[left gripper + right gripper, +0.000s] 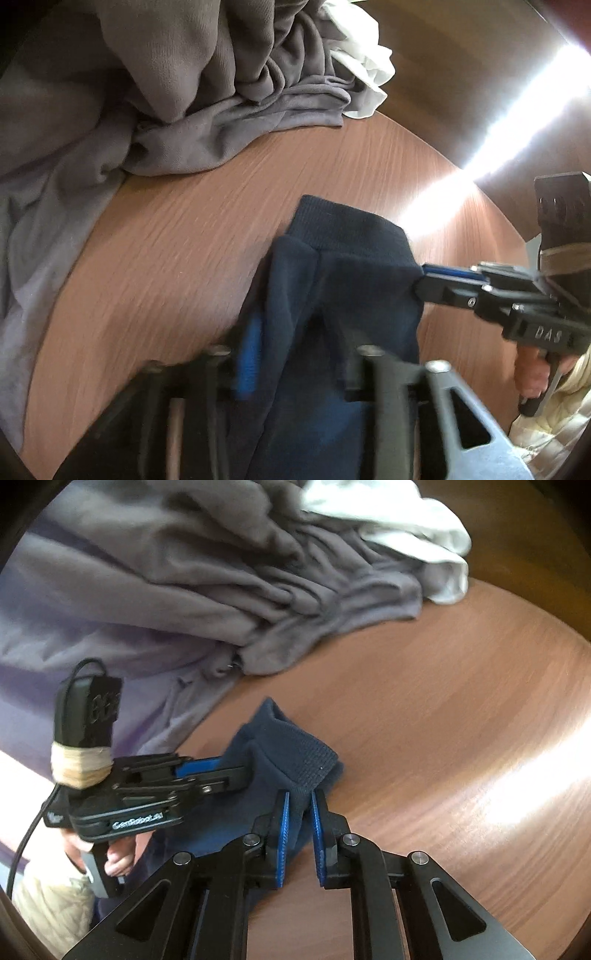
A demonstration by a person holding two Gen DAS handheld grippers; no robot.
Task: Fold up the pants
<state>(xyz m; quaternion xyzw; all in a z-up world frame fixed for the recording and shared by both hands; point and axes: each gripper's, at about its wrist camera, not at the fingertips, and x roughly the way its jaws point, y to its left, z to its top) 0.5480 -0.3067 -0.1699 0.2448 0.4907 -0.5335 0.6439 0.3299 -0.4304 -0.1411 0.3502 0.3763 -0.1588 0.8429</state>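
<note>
pants [280, 746]: navy, bunched, ribbed cuff up | right tongs [300, 808]: clamping cuff | left tongs [221, 771]: parted around fabric

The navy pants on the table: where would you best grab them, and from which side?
Best the ribbed band of the navy pants: it is thick and stands up off the wooden table. Come from its open right edge, where the right gripper pinches it.

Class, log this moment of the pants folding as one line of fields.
task: fold pants | left gripper: open around navy pants | right gripper: shut on ribbed cuff | grey pile: behind, untouched | surface: wooden table
</note>
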